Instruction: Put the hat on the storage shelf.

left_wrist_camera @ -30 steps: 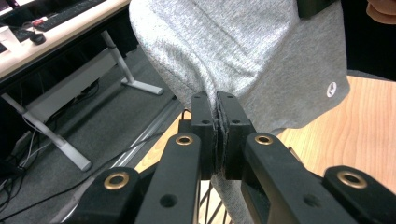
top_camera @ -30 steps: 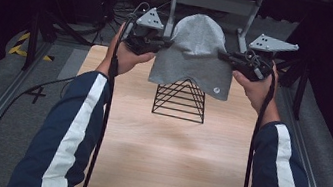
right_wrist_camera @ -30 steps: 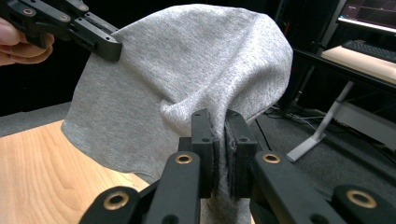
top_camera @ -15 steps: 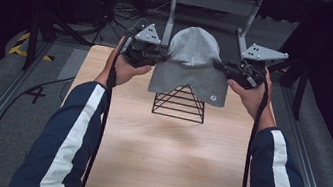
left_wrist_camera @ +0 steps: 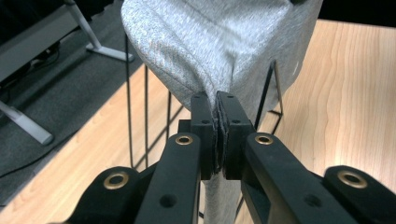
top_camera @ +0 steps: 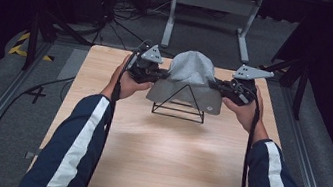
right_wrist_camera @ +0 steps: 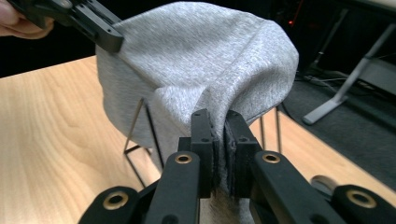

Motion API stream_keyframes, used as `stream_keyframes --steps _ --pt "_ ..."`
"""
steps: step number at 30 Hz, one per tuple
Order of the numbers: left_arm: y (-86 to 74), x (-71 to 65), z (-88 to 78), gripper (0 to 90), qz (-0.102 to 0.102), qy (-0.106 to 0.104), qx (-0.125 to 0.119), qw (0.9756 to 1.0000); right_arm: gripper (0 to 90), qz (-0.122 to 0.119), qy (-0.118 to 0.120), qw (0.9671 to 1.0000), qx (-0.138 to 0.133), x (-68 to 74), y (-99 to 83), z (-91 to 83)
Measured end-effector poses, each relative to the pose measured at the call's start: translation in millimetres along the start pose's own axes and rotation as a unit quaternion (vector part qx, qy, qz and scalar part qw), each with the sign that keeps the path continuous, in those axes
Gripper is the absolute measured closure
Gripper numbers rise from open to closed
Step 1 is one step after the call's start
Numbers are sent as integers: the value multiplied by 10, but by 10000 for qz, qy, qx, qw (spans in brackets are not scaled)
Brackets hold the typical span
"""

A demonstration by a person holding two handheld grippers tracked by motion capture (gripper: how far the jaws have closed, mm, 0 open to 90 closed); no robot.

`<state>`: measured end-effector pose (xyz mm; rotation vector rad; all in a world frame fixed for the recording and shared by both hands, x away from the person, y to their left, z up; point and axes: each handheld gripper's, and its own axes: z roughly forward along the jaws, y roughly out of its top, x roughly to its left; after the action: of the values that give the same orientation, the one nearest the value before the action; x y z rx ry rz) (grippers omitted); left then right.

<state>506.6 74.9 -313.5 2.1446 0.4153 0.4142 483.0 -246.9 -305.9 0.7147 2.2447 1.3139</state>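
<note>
Over the black wire stand (top_camera: 179, 103) near the table's (top_camera: 162, 169) far edge sits a grey beanie (top_camera: 188, 79), stretched between the left gripper (top_camera: 157, 74) and right gripper (top_camera: 218, 86), both pinching its hem. I'd lower both sides evenly. The stand's top is hidden under fabric.

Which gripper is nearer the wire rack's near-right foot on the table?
Right. The right gripper grips the grey hat's edge just above that corner of the wire rack; the left gripper grips the opposite edge, across the rack.
</note>
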Motion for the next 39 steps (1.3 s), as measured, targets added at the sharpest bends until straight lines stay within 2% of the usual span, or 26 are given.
stream_keyframes --steps 5,11,17,20,22,26,30,34,39 --pt "-169 -42 99 867 47 16 202 9998 842 29 93 9999 114 34 -143 83" --pt "-335 -86 235 867 76 7 516 9986 842 19 71 9991 411 62 -300 204" --pt "-502 -102 394 867 -29 -50 794 9968 842 104 -33 9960 892 31 -545 378" --pt "-569 -103 452 867 -86 -45 857 9963 842 182 -98 9942 1057 6 -644 448" --pt "-628 -99 512 867 -108 -15 997 9950 842 217 -132 9938 1080 -2 -671 466" --pt "-694 -67 576 866 -269 -10 944 9952 841 356 -208 9935 1065 -40 -742 505" --pt "-691 -67 561 865 -280 31 919 9954 833 360 -258 9934 1059 -25 -746 504" --pt "-641 -78 430 858 -137 158 915 9956 820 302 -284 9939 1020 0 -702 437" --pt "-619 -88 282 825 -108 335 919 9952 785 238 -353 9945 961 28 -638 319"
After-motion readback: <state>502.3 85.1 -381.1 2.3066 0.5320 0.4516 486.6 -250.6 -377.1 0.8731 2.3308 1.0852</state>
